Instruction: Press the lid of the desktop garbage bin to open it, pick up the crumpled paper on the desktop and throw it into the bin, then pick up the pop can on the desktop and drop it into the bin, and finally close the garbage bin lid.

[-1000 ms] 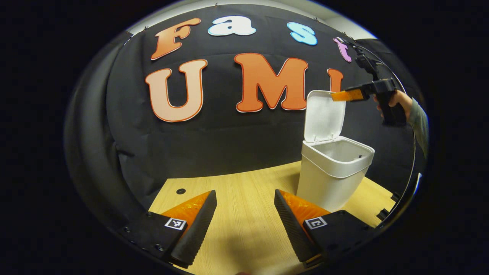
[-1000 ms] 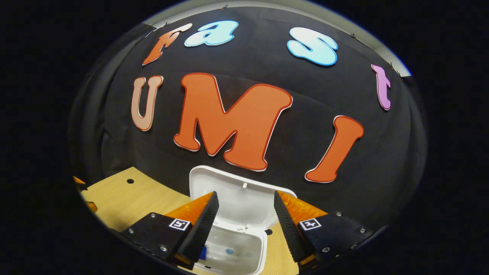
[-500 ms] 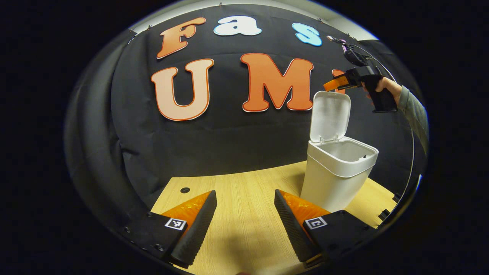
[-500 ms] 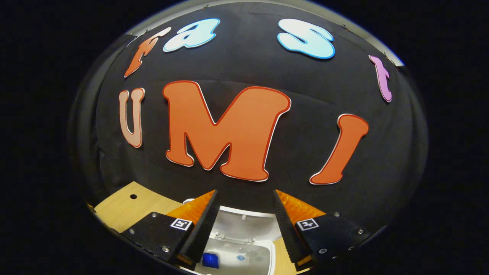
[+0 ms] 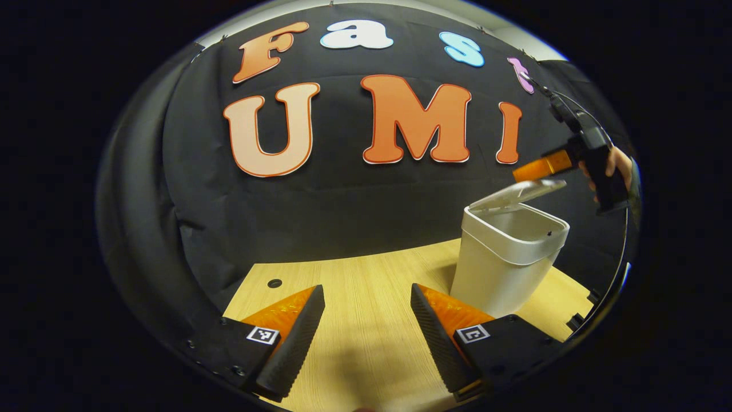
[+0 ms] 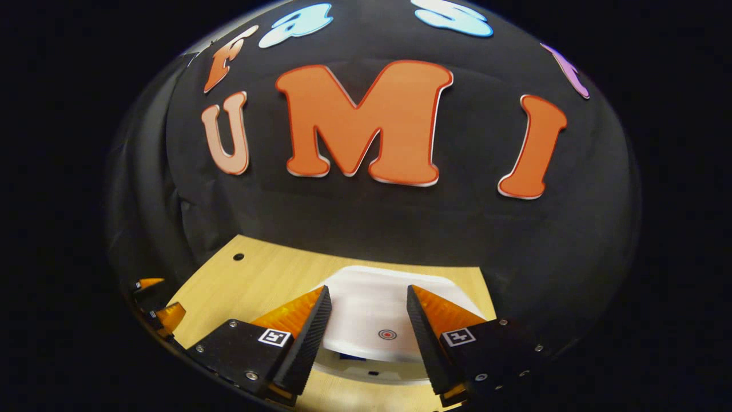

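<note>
The white desktop bin stands on the right of the wooden table. Its lid is tilted low over the rim, with a gap left at the front. My right gripper, held by a hand, sits just above the lid's raised edge. In the right gripper view the lid's top, with a small red dot, lies right below my open right gripper. A bit of blue shows through the gap. My left gripper hovers open over the bare table, left of the bin.
A small round hole sits near the table's back left corner. The black cloth wall stands close behind the bin. In the right gripper view the left gripper shows at the far left edge.
The lid has swung down from upright to nearly flat over the bin. My right gripper came down with it. The left gripper has barely moved.
</note>
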